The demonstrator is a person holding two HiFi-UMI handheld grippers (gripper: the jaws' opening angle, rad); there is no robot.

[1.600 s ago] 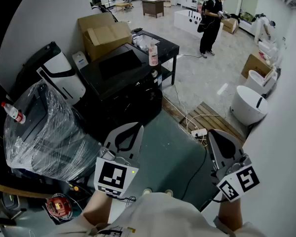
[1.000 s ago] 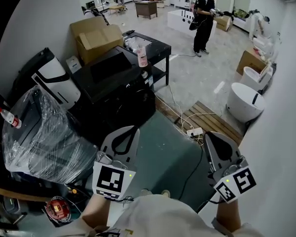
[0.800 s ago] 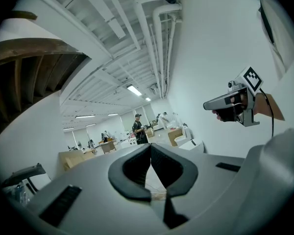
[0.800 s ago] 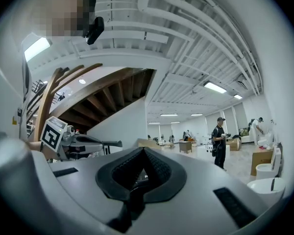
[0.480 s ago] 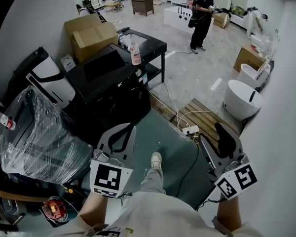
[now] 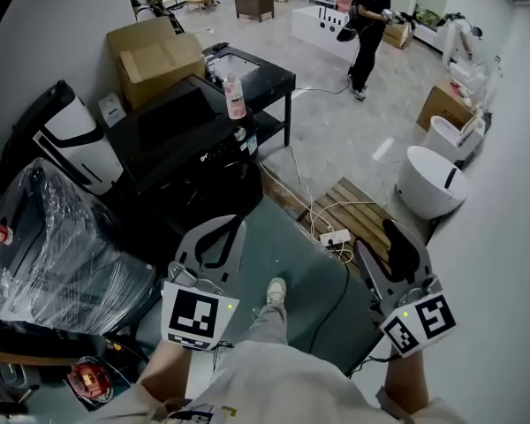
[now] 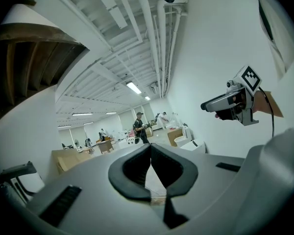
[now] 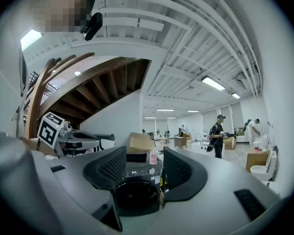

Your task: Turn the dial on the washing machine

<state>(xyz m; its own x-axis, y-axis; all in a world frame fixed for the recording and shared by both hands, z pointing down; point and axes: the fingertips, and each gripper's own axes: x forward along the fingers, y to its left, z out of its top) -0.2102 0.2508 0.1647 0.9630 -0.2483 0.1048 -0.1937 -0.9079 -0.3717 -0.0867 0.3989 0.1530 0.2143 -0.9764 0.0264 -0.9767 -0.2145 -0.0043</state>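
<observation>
Beyond both tongs, well apart from them, stands the washing machine [image 6: 199, 162]. Your right tongs [image 8: 144, 161] have just spread, empty, framing its dial [image 8: 151, 171]; your left tongs [image 7: 150, 148] stay pressed together. Step closer next.

Grey floor [image 6: 344, 140], white walls [image 6: 503, 237], ceiling striplights [image 8: 213, 83].

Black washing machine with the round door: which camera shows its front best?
The right gripper view: the black front-loading washing machine faces the camera, round door plain. The head view shows mostly its top, from above; the left gripper view misses it.
</observation>
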